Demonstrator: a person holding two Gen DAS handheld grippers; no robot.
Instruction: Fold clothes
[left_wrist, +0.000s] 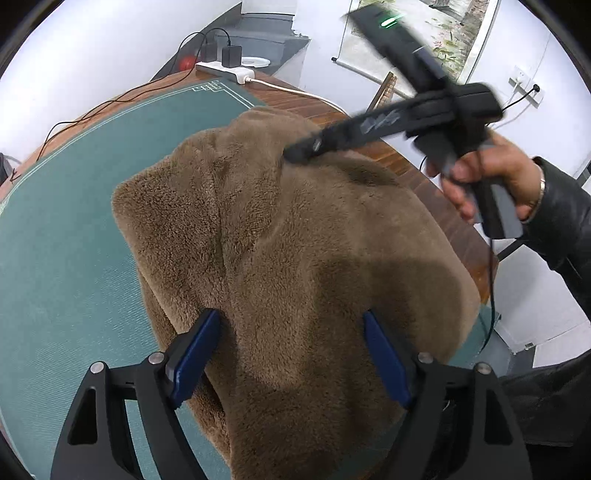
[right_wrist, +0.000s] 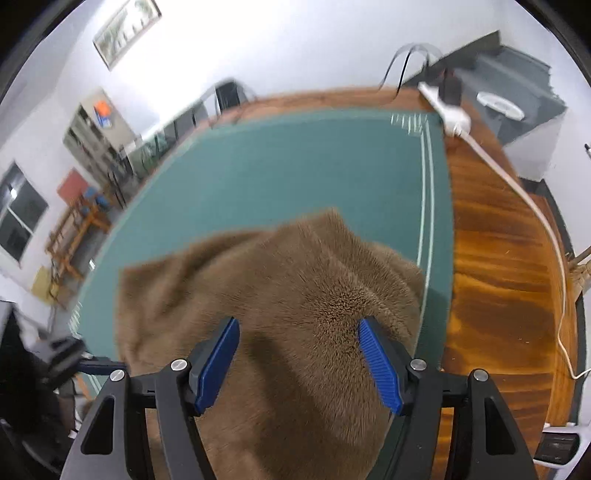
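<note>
A brown fleece garment (left_wrist: 288, 240) lies bunched and partly folded on the green mat (left_wrist: 74, 240). My left gripper (left_wrist: 291, 321) is open just above the garment's near part, its blue pads (left_wrist: 195, 354) wide apart with fleece between them. My right gripper (right_wrist: 299, 328) is also open over the garment (right_wrist: 277, 295), its blue pads (right_wrist: 380, 369) apart. In the left wrist view the right gripper (left_wrist: 295, 151) shows blurred, held by a hand, its tips at the garment's far part.
The green mat (right_wrist: 295, 166) covers a wooden table (right_wrist: 498, 258). A white power strip (left_wrist: 225, 70) with chargers and cables sits at the far table edge. A white cable (right_wrist: 535, 221) runs along the wood. Shelves and chairs stand beyond.
</note>
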